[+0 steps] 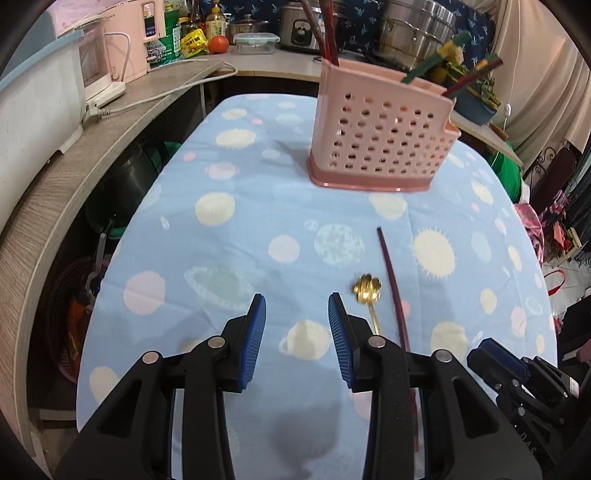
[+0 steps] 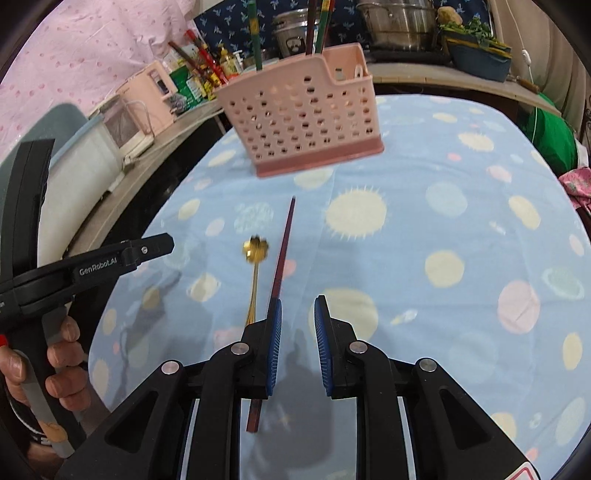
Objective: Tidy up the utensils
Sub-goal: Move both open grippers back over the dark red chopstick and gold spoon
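Note:
A pink perforated utensil holder (image 1: 380, 129) stands at the far side of the blue patterned tablecloth, with several chopsticks standing in it; it also shows in the right wrist view (image 2: 301, 114). A dark red chopstick (image 1: 392, 284) and a gold spoon (image 1: 366, 291) lie on the cloth, side by side. My left gripper (image 1: 297, 301) is open and empty, just left of the spoon. My right gripper (image 2: 297, 304) is open and empty above the cloth; the chopstick (image 2: 283, 247) passes under its left finger and the spoon (image 2: 255, 258) lies left of that.
A grey counter (image 1: 110, 140) with a pink appliance and bottles runs along the left. Pots and a rice cooker (image 1: 413, 29) stand behind the table. The left gripper's body (image 2: 92, 266) and the hand holding it fill the right wrist view's left side.

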Demonstrator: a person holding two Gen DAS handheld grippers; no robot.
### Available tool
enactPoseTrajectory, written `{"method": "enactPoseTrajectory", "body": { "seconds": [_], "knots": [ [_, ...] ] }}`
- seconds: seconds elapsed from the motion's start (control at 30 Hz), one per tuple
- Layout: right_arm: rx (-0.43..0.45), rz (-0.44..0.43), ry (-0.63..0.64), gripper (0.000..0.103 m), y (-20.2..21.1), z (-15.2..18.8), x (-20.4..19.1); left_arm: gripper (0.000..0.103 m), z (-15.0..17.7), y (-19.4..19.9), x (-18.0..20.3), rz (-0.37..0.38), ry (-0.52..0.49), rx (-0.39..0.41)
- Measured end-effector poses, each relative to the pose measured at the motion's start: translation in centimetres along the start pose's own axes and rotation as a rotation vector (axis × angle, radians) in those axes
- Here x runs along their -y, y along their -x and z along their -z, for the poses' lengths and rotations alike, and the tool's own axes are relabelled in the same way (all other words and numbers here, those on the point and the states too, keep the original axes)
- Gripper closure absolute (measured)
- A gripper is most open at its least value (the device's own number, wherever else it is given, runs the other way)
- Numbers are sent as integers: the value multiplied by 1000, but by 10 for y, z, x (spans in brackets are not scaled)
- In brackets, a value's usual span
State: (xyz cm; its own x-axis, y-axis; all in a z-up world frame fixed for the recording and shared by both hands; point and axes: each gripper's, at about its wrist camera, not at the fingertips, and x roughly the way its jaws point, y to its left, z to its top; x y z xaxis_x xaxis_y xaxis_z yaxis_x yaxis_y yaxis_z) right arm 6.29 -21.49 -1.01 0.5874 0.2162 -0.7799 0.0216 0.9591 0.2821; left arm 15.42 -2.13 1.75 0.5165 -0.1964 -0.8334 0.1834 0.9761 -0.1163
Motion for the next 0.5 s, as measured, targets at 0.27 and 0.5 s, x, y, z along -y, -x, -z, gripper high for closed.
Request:
{"method": "enactPoseTrajectory", "body": {
  "seconds": [0.27, 0.5],
  "knots": [
    [-45, -24, 14, 84, -7, 21, -8, 62, 18, -6, 0, -12, 2, -30],
    [-69, -38, 27, 84, -13, 29, -14, 55, 28, -6, 1, -18, 0, -37]
  ]
}}
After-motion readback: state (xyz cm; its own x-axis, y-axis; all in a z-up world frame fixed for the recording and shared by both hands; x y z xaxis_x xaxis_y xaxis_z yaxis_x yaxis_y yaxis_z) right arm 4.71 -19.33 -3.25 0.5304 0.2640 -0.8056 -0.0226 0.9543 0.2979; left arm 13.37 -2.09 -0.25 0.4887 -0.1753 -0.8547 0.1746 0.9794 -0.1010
